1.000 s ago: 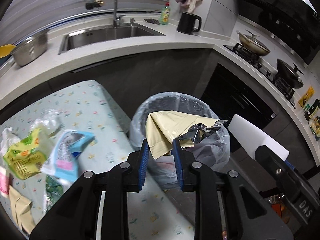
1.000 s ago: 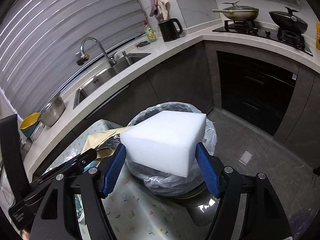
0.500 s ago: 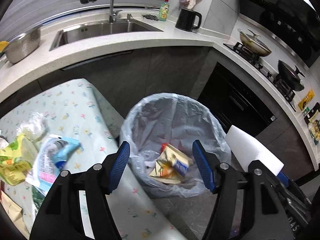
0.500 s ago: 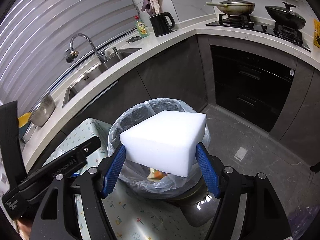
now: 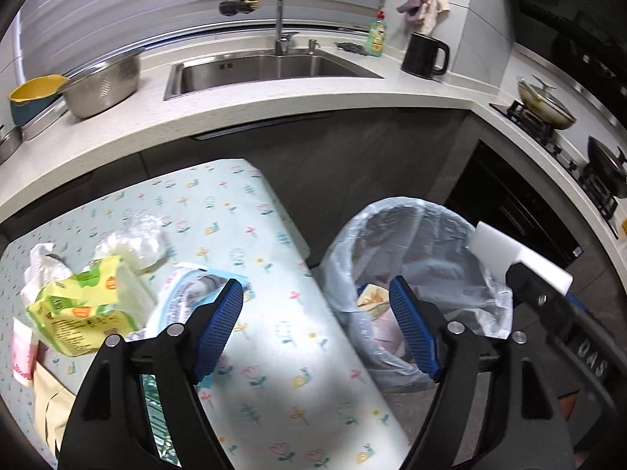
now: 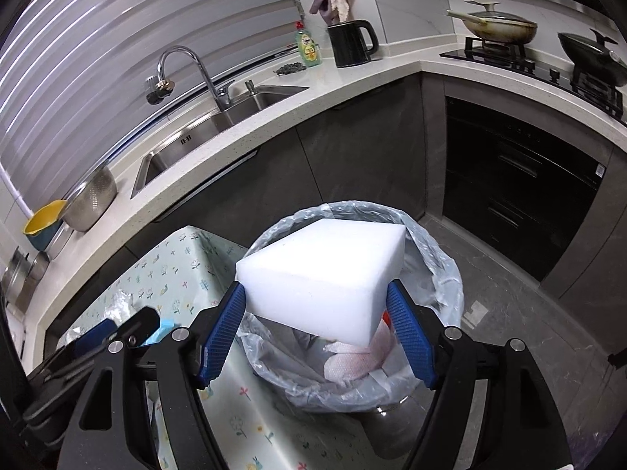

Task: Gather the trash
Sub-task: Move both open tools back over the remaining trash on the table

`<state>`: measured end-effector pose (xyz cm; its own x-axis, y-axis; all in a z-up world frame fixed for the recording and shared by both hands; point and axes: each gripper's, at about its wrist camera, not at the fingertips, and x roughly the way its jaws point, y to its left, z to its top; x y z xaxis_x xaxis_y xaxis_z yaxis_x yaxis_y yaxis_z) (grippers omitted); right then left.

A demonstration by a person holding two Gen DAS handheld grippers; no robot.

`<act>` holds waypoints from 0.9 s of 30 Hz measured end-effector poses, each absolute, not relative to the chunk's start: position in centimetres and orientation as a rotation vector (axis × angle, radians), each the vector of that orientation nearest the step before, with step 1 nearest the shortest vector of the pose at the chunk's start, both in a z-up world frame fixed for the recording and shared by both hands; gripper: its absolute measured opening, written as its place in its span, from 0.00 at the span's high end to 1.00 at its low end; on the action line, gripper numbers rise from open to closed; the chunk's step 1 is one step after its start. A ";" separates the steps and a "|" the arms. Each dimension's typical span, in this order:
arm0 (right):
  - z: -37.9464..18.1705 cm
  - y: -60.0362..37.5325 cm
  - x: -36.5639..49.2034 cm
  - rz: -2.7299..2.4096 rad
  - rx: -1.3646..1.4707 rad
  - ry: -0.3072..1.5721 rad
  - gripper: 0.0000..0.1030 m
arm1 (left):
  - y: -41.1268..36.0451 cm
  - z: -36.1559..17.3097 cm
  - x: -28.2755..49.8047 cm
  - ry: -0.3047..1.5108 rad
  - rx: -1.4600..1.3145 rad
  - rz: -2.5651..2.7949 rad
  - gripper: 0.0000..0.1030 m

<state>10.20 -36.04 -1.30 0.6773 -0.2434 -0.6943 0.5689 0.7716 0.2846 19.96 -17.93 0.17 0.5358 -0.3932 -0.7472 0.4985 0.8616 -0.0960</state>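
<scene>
The left gripper (image 5: pixel 315 309) hangs with its blue pads spread wide and nothing between them, above the edge of the table (image 5: pixel 274 352) where it meets the bin (image 5: pixel 415 243). The right gripper (image 6: pixel 317 329) is clamped on a white foam block (image 6: pixel 325 274), one pad pressed against each side, and holds it above the mouth of the bin (image 6: pixel 443 274).

Just under the left gripper, the table carries a flowered cloth. On its left part lies a heap of trash: a yellow-green wrapper (image 5: pixel 78 305), a blue and white packet (image 5: pixel 192 293) touching it, a crumpled clear bag (image 5: pixel 133 239) behind them, and a brown paper piece (image 5: pixel 47 399) at the near edge.

The bin stands just beside the table, lined with a clear plastic bag. Inside it lie a yellow wrapper (image 5: pixel 370 299) and a pinkish crumpled sheet (image 6: pixel 352 360).

Farther back runs a white counter (image 5: pixel 274 102) with a steel sink (image 5: pixel 270 68), a tap (image 5: pixel 274 4), a metal colander (image 5: pixel 106 86), a green bottle (image 5: pixel 376 37) and a black kettle (image 5: pixel 425 55). At the right, pans (image 6: pixel 497 27) sit on the stove.
</scene>
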 end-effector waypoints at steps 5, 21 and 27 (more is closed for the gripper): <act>-0.8 -35.8 11.4 -0.480 0.524 0.674 0.28 | -16.6 0.1 20.2 0.838 0.138 -0.500 0.22; 3.1 -32.0 10.5 -0.436 0.478 0.618 0.22 | -12.6 1.6 19.7 0.834 0.093 -0.458 0.18; 4.2 -28.9 9.6 -0.396 0.456 0.608 0.20 | -9.7 2.4 18.6 0.823 0.069 -0.431 0.14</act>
